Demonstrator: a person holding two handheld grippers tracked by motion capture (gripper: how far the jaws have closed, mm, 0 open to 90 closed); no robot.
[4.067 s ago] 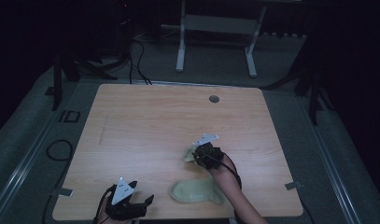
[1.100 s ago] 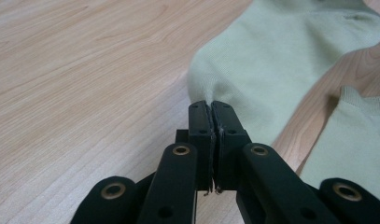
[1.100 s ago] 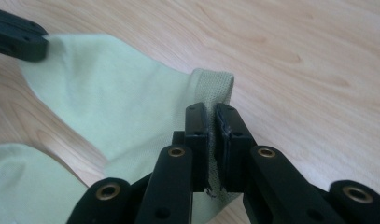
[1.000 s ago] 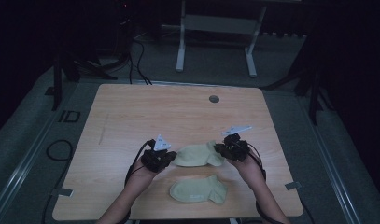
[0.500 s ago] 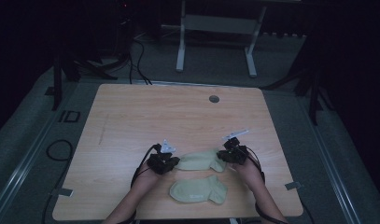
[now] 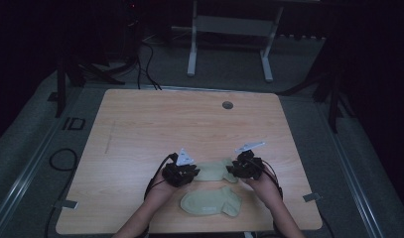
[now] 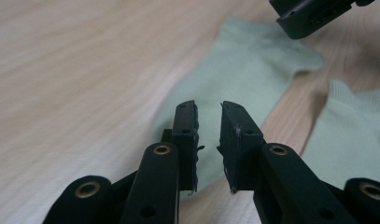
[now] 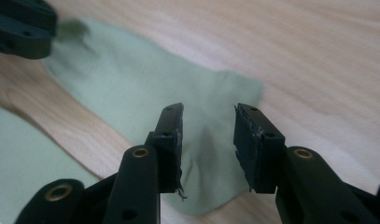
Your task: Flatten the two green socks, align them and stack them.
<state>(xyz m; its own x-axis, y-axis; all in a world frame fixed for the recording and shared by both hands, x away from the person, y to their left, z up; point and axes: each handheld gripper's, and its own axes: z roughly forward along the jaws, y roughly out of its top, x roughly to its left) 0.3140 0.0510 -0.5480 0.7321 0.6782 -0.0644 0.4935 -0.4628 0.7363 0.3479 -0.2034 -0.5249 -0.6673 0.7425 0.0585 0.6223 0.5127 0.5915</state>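
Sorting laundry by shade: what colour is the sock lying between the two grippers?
Pale green sock, plain with no pattern; clearest in the left gripper view.

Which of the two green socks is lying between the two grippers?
The farther sock, stretched between the left gripper and right gripper. The other sock lies alone nearer the table's front edge, between the person's arms.

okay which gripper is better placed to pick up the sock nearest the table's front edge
Probably the left. The near sock lies just below and beside the left gripper; the right gripper is past the far sock. Both jaws have just been opening, nothing between them.
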